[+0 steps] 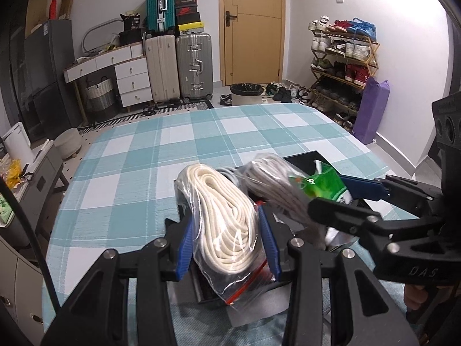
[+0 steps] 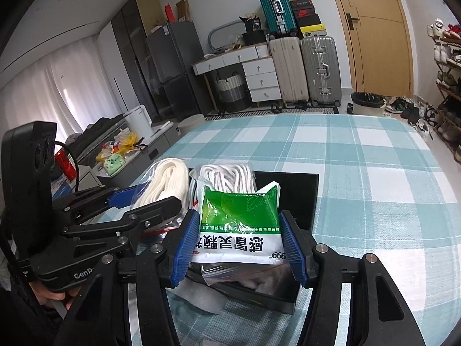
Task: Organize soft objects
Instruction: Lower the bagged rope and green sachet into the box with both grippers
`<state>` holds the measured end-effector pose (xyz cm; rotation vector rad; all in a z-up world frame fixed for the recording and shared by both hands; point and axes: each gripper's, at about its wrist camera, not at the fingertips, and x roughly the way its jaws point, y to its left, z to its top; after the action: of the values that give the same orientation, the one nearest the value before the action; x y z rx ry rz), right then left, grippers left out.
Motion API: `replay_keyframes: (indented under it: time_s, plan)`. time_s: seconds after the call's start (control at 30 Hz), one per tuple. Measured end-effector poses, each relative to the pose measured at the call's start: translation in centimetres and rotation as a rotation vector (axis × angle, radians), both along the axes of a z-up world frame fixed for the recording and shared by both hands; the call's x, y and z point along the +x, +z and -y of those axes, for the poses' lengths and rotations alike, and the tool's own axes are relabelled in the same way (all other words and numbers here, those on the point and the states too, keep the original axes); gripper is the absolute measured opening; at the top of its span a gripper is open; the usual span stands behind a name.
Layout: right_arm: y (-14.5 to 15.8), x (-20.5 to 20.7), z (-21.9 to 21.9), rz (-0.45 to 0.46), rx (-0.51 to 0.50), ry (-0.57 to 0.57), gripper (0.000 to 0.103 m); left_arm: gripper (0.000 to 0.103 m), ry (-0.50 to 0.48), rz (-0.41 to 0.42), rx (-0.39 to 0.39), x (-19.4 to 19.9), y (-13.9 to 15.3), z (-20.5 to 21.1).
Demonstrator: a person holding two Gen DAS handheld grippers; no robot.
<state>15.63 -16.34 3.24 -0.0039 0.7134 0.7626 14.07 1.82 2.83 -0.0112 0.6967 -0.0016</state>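
In the left wrist view, the left gripper [image 1: 227, 239] has its blue ribbed pads clamped on a clear zip bag of coiled cream cotton rope [image 1: 222, 216], held over a shallow black rectangular box [image 1: 305, 158] on the teal-and-white checked tablecloth [image 1: 144, 173]. In the right wrist view, the right gripper [image 2: 239, 245] is clamped on a green-and-white foil sachet pack [image 2: 239, 222] above the same black box [image 2: 302, 196], with a clear bag of white-grey cord [image 2: 224, 178] just behind it.

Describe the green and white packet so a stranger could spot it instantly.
On the teal checked bedspread sits a black box. Above its near end, the right gripper holds the green and white packet. Unlike the clear bags of rope beside it, it is opaque, printed with leaves and Chinese text.
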Motion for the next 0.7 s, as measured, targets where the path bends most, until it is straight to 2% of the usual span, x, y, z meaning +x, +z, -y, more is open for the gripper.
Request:
replay_keyframes:
  time_s: [0.47,0.53,0.63,0.7]
  plan:
    - [-0.7,0.6,-0.5,0.032,-0.068,0.001,0.059,0.043,-0.003,-0.012,0.02,0.8,-0.6,0.3]
    - [-0.6,0.3,-0.6,0.046,-0.082,0.013,0.066,0.044,0.0,-0.016,0.018,0.8,-0.5,0.2]
    - [-0.1,-0.4,-0.3,0.079,-0.087,0.019,0.08,0.053,-0.004,-0.022,-0.001,0.4,-0.3,-0.1]
    - [0.3,-0.7,0.2,0.088,-0.083,0.016,0.089,0.068,-0.008,-0.019,-0.002,0.0,-0.1,-0.2]
